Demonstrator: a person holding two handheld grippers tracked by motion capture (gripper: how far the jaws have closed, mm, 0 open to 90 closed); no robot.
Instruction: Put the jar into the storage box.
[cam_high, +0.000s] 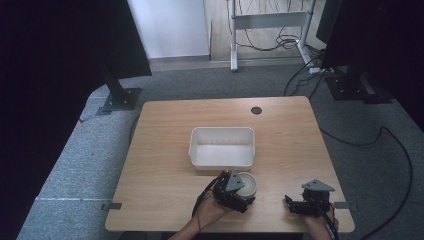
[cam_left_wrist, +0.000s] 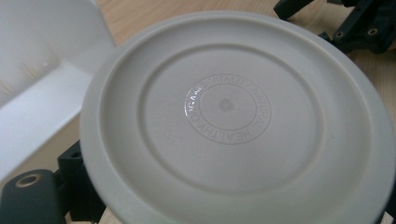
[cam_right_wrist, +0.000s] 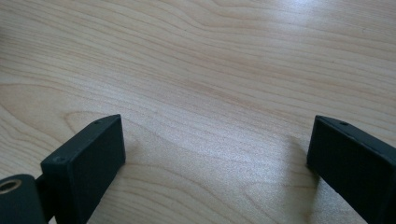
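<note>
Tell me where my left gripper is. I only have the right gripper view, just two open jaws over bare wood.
Observer: In the high view the left gripper is at a round white dish near the front edge of the table.
Operator: Is anything close to that dish?
Observer: A white rectangular tub sits just behind it, and it looks empty from above.
Operator: What does the left gripper view show of the dish?
Observer: Raised lettering in a ring at its middle. I cannot tell whether the jaws clamp it.
</note>
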